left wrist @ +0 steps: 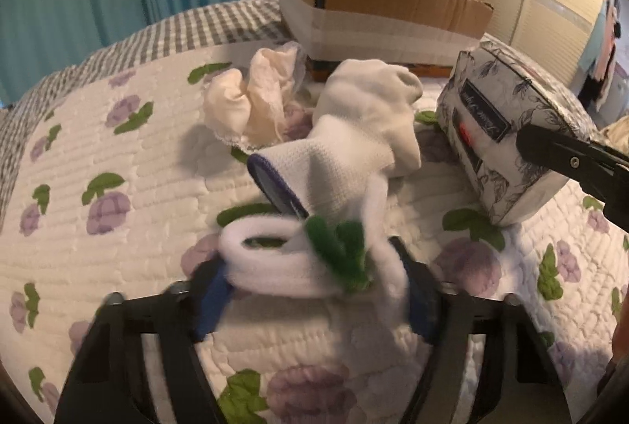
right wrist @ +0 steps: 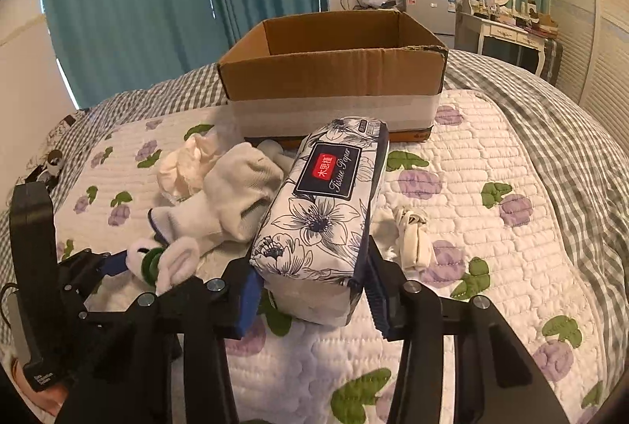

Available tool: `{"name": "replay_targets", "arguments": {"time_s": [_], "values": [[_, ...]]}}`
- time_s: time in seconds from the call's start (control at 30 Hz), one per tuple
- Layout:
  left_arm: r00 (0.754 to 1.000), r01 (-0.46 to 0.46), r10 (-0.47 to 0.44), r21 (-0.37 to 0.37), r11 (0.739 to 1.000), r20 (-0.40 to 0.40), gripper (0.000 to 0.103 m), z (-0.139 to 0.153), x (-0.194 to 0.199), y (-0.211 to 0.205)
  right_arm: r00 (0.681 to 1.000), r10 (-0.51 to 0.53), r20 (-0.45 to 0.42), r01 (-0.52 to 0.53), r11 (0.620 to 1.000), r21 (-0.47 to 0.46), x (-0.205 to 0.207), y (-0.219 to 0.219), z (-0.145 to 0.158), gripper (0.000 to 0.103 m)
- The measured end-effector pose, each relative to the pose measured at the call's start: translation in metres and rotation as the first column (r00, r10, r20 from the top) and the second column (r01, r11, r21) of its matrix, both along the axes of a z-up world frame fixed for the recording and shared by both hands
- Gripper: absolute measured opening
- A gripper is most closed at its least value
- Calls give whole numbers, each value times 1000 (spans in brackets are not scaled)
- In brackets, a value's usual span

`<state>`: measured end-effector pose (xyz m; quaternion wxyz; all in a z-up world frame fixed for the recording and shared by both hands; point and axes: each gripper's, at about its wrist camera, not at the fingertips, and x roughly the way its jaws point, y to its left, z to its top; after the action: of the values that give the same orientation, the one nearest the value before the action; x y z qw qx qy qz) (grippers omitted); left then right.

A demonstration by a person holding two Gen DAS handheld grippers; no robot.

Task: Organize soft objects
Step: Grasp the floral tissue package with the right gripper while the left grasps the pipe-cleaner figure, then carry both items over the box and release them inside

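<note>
My left gripper (left wrist: pixel 314 286) is shut on a white fluffy bow with a green centre (left wrist: pixel 298 262), held just above the floral quilt; it also shows in the right wrist view (right wrist: pixel 161 260). My right gripper (right wrist: pixel 310 298) is shut on a floral tissue pack (right wrist: pixel 326 211), lifted at its near end; the pack also shows in the left wrist view (left wrist: pixel 507 133). White socks (left wrist: pixel 354 133) and a cream cloth bundle (left wrist: pixel 251 97) lie between the grippers and the open cardboard box (right wrist: pixel 334 70).
The quilt (right wrist: pixel 491 266) covers a bed with a grey checked sheet (right wrist: pixel 550 101) around it. A small cream knotted cloth (right wrist: pixel 411 235) lies right of the tissue pack. Teal curtains, a dresser and a wardrobe stand beyond the bed.
</note>
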<state>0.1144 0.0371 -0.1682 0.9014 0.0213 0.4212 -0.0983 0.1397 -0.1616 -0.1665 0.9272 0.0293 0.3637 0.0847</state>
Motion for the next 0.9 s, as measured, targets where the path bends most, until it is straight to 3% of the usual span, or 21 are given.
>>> {"name": "replay_targets", "arguments": {"time_s": [0.4, 0.53, 0.67, 0.8, 0.9], "values": [[994, -90, 93, -62, 994, 49, 63, 32, -24, 2, 999, 32, 36, -32, 999, -10, -32, -6, 23, 44], [993, -105, 108, -59, 993, 56, 63, 48, -28, -5, 997, 29, 75, -29, 1000, 2, -46, -14, 46, 44], [987, -109, 113, -43, 993, 110, 63, 79, -36, -14, 991, 35, 127, -35, 999, -2, -58, -19, 74, 44], [981, -116, 123, -54, 992, 153, 63, 114, -40, -19, 975, 82, 208, -65, 994, -85, -64, -12, 111, 44], [976, -111, 119, -54, 992, 184, 63, 140, -41, -22, 963, 116, 243, -97, 991, -90, -63, -11, 139, 44]]}}
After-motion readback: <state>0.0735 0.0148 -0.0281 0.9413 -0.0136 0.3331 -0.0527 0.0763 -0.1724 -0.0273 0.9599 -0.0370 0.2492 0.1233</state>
